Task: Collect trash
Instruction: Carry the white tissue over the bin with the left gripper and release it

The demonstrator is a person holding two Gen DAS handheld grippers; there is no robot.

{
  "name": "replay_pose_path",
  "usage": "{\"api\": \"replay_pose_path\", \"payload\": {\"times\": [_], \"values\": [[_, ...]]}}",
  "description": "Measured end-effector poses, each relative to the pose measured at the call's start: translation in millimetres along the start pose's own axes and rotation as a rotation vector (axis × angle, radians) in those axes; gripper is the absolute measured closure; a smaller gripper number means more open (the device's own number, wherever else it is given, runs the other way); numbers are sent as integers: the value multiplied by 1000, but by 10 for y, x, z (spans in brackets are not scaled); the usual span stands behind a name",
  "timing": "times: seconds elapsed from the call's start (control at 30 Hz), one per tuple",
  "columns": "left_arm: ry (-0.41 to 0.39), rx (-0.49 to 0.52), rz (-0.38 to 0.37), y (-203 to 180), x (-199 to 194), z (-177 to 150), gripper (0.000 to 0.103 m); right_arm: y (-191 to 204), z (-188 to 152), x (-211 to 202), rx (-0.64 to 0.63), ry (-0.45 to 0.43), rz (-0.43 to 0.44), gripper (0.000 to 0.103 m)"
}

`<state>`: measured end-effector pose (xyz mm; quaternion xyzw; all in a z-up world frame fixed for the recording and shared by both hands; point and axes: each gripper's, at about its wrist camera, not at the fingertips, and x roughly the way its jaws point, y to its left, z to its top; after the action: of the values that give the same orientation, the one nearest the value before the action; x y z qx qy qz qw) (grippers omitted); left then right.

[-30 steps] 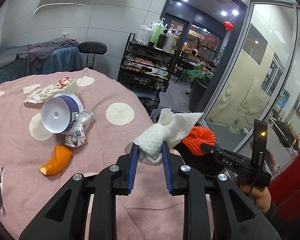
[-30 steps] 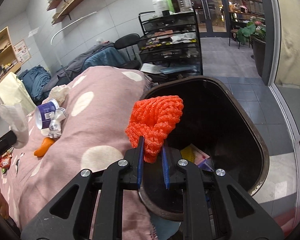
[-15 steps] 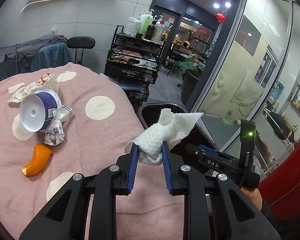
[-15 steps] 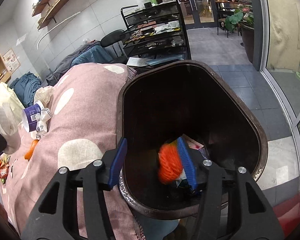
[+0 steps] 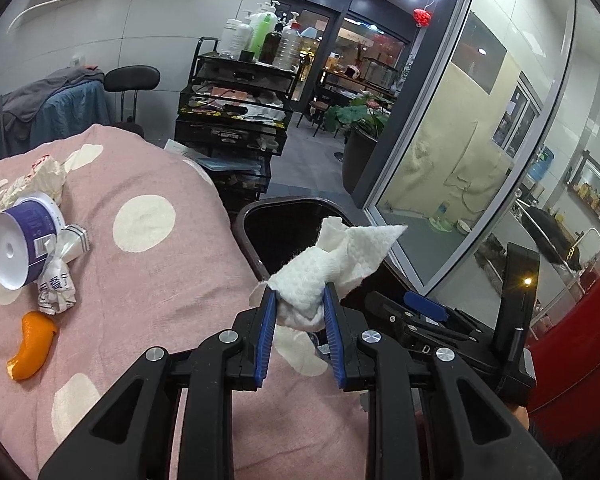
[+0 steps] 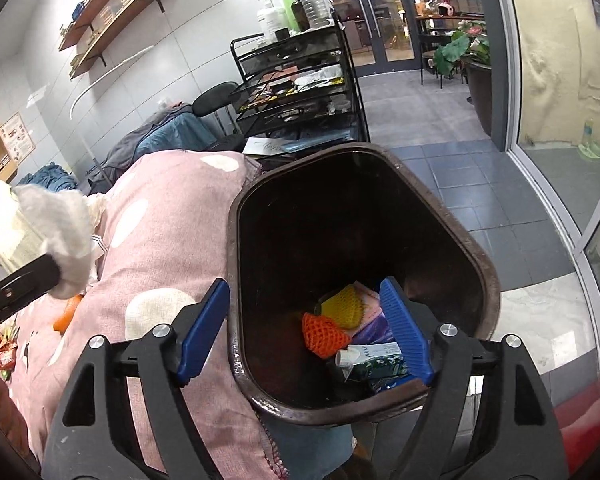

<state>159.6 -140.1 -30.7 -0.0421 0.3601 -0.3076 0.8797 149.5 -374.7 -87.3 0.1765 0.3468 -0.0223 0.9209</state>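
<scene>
My left gripper point(image 5: 300, 312) is shut on a crumpled white paper towel point(image 5: 332, 264), held over the edge of the pink spotted cover point(image 5: 160, 280) beside the dark trash bin point(image 5: 260, 216). My right gripper point(image 6: 306, 328) hangs above the bin point(image 6: 492, 280); its jaws are opening and nothing is between them. The orange foam net point(image 6: 324, 334) lies at the bin's bottom beside a yellow net point(image 6: 342, 306) and a green carton point(image 6: 374, 362). On the cover lie a white and purple tub point(image 5: 20, 248), a crumpled wrapper point(image 5: 60, 272), an orange peel point(image 5: 32, 344) and crumpled paper point(image 5: 32, 184).
A black wire trolley point(image 6: 300, 88) with bottles on top stands behind the bin. A black stool point(image 5: 132, 80) and draped clothes point(image 5: 52, 100) sit by the tiled wall. A glass partition point(image 5: 460, 160) runs along the right. Snack wrappers point(image 6: 0, 344) lie at the cover's left edge.
The right gripper opened and let go of the orange foam net, which fell into the bin. The left gripper carried the paper towel toward the bin.
</scene>
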Motion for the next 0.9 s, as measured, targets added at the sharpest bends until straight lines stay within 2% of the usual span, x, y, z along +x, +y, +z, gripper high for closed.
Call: {"api": "replay_pose_path", "payload": {"times": [0.57,0.63,0.73,0.8,0.9], "values": [[127,93,37,-260,637,163,78,-330,18,-225,75,-71,-157,23],[132,100,49,-276,668,165,75,-368,26,-220,88,-68,-173,22],[130,109,56,-305,660,151,57,-428,39,-207,106,-58,-197,21],[113,122,65,-331,640,149,35,-453,44,-196,112,-53,-202,20],[77,147,75,-359,548,155,26,-466,45,-175,116,-50,-210,17]]}}
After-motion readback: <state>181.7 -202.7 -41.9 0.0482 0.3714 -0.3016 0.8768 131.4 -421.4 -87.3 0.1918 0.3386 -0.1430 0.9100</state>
